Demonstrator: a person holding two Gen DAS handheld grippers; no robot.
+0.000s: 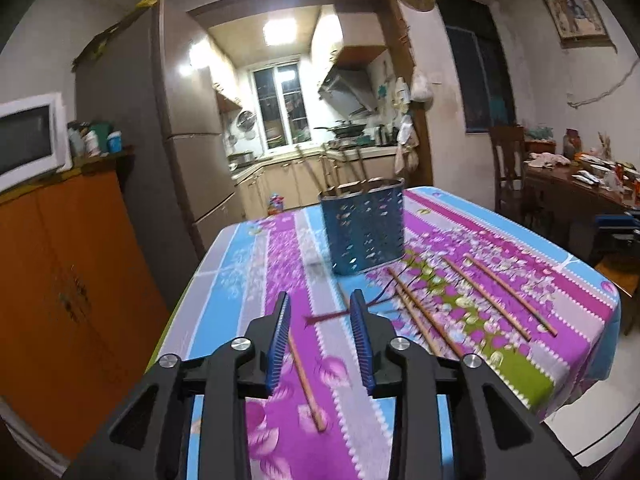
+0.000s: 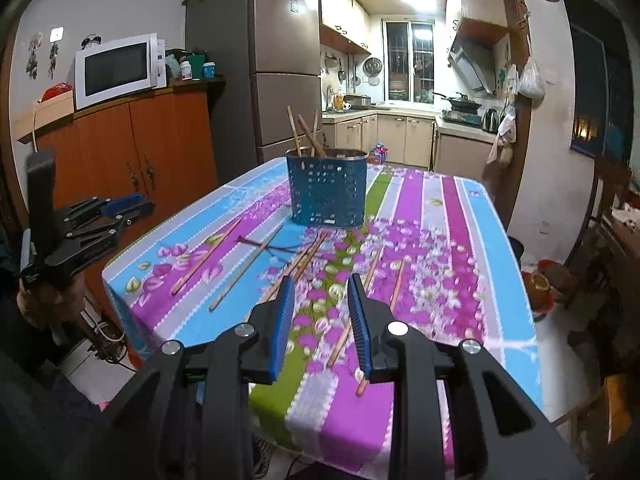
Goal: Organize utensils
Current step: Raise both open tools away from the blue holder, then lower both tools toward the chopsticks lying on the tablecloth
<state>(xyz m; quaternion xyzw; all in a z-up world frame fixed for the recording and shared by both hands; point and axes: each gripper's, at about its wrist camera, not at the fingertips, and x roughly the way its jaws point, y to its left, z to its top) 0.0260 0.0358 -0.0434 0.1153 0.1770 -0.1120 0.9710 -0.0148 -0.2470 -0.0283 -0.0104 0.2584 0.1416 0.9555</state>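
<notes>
Left gripper (image 1: 320,312), black with blue ribbed pads: jaws apart, nothing between the pads, held over the near edge of the table. A bare wooden chopstick (image 1: 306,384) lies just under and between the fingers, running toward the camera. Right gripper (image 2: 320,300), same build: jaws apart, empty, above another loose chopstick (image 2: 344,344) that passes under its right finger.

Further out, more wooden chopsticks (image 2: 204,260) lie scattered flat on the striped floral tablecloth (image 2: 440,220) in purple, blue and green. Behind them stands the dark blue perforated metal utensil holder (image 2: 326,188), upright near the table's middle, with a few chopsticks (image 2: 306,134) already leaning inside.

Step in hand, judged: reaching down for a pickup, one stick per gripper. To do it well, come down with the pads straddling the stick across its width, near mid-length so it does not tip, close only once the pads are level with the cloth, then lift clear before swinging to the holder. Thin sticks on cloth may roll or snag fabric.

Hard to make out: the near table in both views is blurred. Gripper bodies hide the near ends of the closest sticks. A thin dark red string-like thing (image 2: 256,242) among the sticks is unclear. Holder's inner divisions not visible. The hand (image 2: 40,300) on the left gripper is partly cut off.
</notes>
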